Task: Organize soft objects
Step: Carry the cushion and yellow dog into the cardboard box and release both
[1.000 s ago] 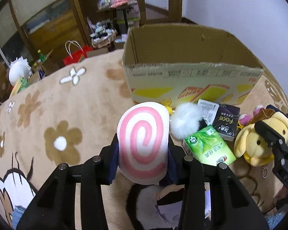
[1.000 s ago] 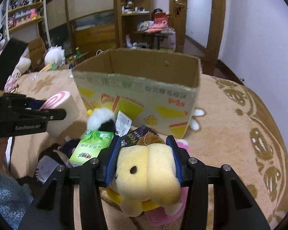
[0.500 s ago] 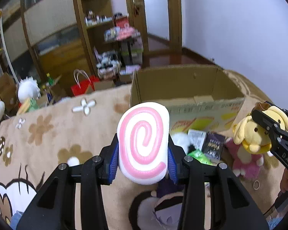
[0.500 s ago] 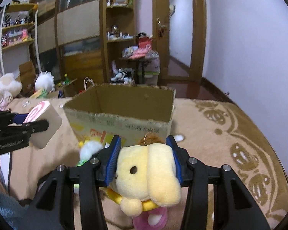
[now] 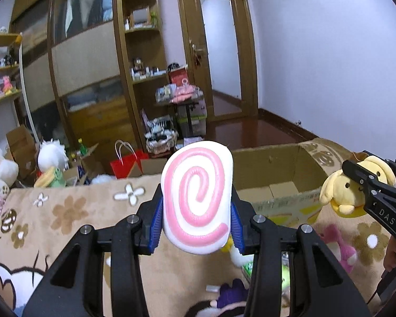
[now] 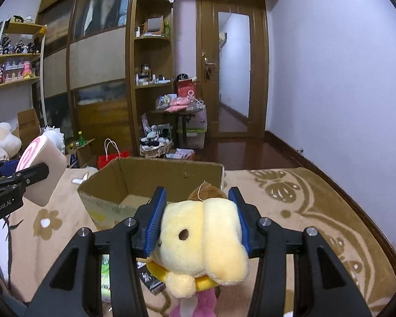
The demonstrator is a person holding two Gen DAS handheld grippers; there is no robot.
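Below the left gripper (image 5: 196, 222), the things lying on the blanket (image 5: 74, 211) are mostly hidden by its black arms: only a scrap of purple, a bit of green packet (image 5: 248, 266) and the edge of a dark plush show, and what they are cannot be told. The pink toy (image 5: 339, 247) lying beside the box is partly cut off by the right gripper's frame. In the right wrist view, the packets under the right gripper (image 6: 198, 220) are too blocked to read.

The surface is a bed covered by a tan blanket with brown and white flowers. Past it stands a brown wooden wardrobe (image 6: 92, 60) with open shelves, a wooden door (image 6: 233, 66), a dark wood floor (image 6: 250, 153) and pale walls. A red bag (image 5: 128, 162), boxes and plush toys crowd the floor beside the bed.

The left jaws are clamped on a swirl cushion (image 5: 198, 198), white with a pink spiral, its face turned to the camera and held above the blanket, to the left of the cardboard box (image 6: 155, 182). The right jaws are closed on the head of a yellow dog plush (image 6: 203, 240), its pink body hanging below, held on the near side of the box. The box stands open on the blanket, its bare bottom flaps showing.
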